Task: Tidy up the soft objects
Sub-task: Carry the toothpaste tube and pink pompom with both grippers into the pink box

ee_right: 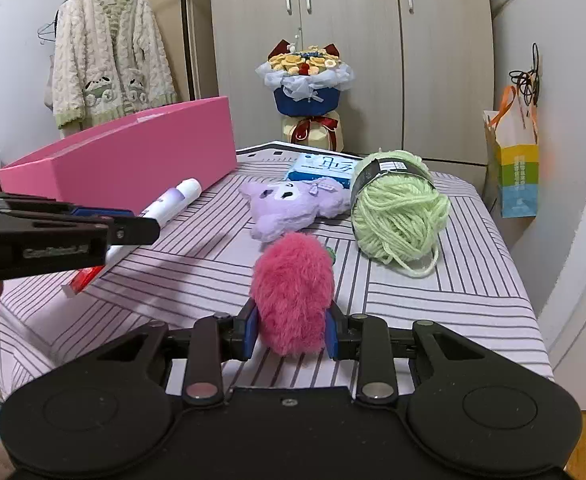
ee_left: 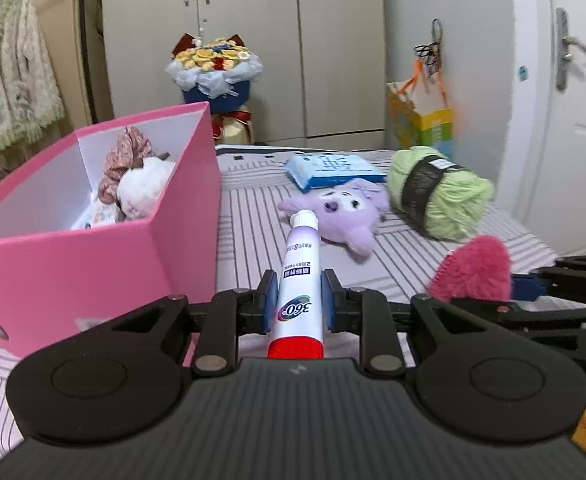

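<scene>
Pink fluff fills the right tongs (ee_right: 292, 330): they are clenched on a fuzzy pink toy (ee_right: 293, 292), its pile bulging out over both blue pads, while the left tongs (ee_left: 297, 302) are clamped around the middle of a toothpaste tube (ee_left: 299, 280), cap pointing forward and red crimped end back toward the camera. Both loads look lifted off the striped bed cover (ee_right: 453, 300), though the wrist views do not settle how far. The pink box (ee_left: 93, 248) stands just to the left of the left tongs, open on top, with a white plush (ee_left: 143, 190) and a floral cloth bundle (ee_left: 127, 152) already inside. Ahead of both tongs lie a purple plush (ee_right: 289, 208), a green yarn ball (ee_right: 397, 212) to its right, and a blue tissue pack (ee_right: 321, 168) behind them. The step in hand seems to be carrying these two pieces to the box. To do it well, I would raise the tube clear of the box's near wall before swinging left, since the rim stands higher than the tongs now, and release it over the free space in front of the plush. The right tongs should wait or come in behind, as the two tools sit close together and could collide. The fuzzy toy compresses easily, so a squeeze on fur alone may slip.
</scene>
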The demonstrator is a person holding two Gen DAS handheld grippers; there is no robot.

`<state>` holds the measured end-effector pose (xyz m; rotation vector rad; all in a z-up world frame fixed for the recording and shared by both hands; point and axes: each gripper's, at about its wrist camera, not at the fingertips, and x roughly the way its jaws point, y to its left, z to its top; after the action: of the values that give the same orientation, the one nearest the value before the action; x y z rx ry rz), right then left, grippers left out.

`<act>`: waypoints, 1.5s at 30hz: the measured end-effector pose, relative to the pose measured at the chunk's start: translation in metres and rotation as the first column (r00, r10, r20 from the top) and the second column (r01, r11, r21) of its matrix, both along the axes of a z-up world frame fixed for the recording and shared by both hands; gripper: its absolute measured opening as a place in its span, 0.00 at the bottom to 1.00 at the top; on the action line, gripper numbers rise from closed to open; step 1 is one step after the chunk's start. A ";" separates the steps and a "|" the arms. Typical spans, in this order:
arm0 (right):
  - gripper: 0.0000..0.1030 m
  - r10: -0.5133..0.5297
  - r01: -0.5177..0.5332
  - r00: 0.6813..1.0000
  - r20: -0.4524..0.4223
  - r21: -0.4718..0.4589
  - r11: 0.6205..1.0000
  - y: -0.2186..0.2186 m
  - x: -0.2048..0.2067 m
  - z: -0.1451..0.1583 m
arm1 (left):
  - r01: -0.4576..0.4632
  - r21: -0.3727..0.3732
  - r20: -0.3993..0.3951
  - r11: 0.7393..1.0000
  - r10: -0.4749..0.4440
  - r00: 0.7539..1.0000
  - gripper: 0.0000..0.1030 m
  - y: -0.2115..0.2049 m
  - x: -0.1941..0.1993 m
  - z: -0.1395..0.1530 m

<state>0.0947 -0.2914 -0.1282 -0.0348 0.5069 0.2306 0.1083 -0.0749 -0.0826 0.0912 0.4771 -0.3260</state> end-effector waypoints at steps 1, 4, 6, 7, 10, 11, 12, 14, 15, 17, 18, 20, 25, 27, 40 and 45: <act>0.35 0.001 -0.001 1.000 0.002 -0.002 1.000 0.001 -0.004 0.002 | 0.015 -0.013 -0.008 1.000 -0.016 1.000 0.21 0.004 -0.004 0.001; 0.35 0.011 -0.011 1.000 0.000 0.015 1.000 0.003 -0.013 0.010 | 0.056 -0.053 -0.028 0.997 -0.058 0.998 0.21 0.017 -0.014 0.005; 0.35 0.025 -0.024 1.000 -0.009 0.042 0.999 0.003 -0.020 0.016 | 0.075 -0.070 -0.036 0.995 -0.077 0.996 0.21 0.025 -0.021 0.007; 0.35 0.033 -0.031 0.999 -0.023 0.080 0.996 0.002 -0.023 0.019 | 0.083 -0.080 -0.036 0.993 -0.086 0.996 0.21 0.030 -0.025 0.009; 0.35 0.065 -0.058 0.997 -0.041 0.161 0.985 -0.001 -0.030 0.027 | 0.099 -0.107 -0.033 0.989 -0.103 0.994 0.21 0.044 -0.036 0.016; 0.35 0.068 -0.061 0.997 -0.036 0.157 0.986 0.001 -0.033 0.030 | 0.105 -0.117 -0.033 0.988 -0.109 0.993 0.21 0.048 -0.039 0.019; 0.35 0.071 -0.066 0.997 -0.026 0.148 0.987 0.004 -0.035 0.033 | 0.111 -0.124 -0.033 0.986 -0.116 0.993 0.21 0.053 -0.041 0.022; 0.35 0.096 -0.094 0.995 -0.011 0.132 0.987 0.011 -0.040 0.040 | 0.120 -0.131 -0.024 0.984 -0.124 0.992 0.21 0.061 -0.045 0.030; 0.35 0.111 -0.109 0.994 -0.009 0.129 0.986 0.014 -0.041 0.044 | 0.123 -0.130 -0.016 0.984 -0.127 0.992 0.21 0.064 -0.047 0.034; 0.35 0.135 -0.133 0.991 -0.011 0.111 0.985 0.021 -0.041 0.052 | 0.127 -0.125 0.007 0.984 -0.127 0.992 0.21 0.071 -0.051 0.044; 0.35 0.144 -0.143 0.990 -0.009 0.095 0.985 0.024 -0.042 0.057 | 0.126 -0.121 0.020 0.985 -0.124 0.992 0.21 0.075 -0.054 0.049; 0.35 0.167 -0.167 0.986 0.000 0.058 0.984 0.032 -0.041 0.066 | 0.117 -0.105 0.056 0.988 -0.112 0.992 0.21 0.081 -0.058 0.060; 0.35 0.237 -0.237 0.971 0.023 -0.007 0.971 0.050 -0.039 0.093 | 0.079 -0.083 0.120 0.993 -0.069 0.990 0.21 0.099 -0.063 0.084; 0.35 0.267 -0.267 0.963 0.021 -0.026 0.963 0.059 -0.036 0.102 | 0.068 -0.081 0.129 0.994 -0.057 0.990 0.21 0.107 -0.062 0.092; 0.35 0.418 -0.411 0.905 0.079 -0.095 0.907 0.129 0.013 0.148 | -0.030 -0.053 0.142 0.998 0.037 0.989 0.21 0.157 -0.016 0.123; 0.35 0.439 -0.433 0.898 0.036 -0.103 0.895 0.158 0.057 0.144 | -0.088 -0.041 0.116 0.995 0.093 0.989 0.21 0.170 0.021 0.116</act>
<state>0.1516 -0.1329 0.0159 -0.2481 0.4463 0.6460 0.1291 0.0953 0.0338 0.0536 0.3568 -0.2385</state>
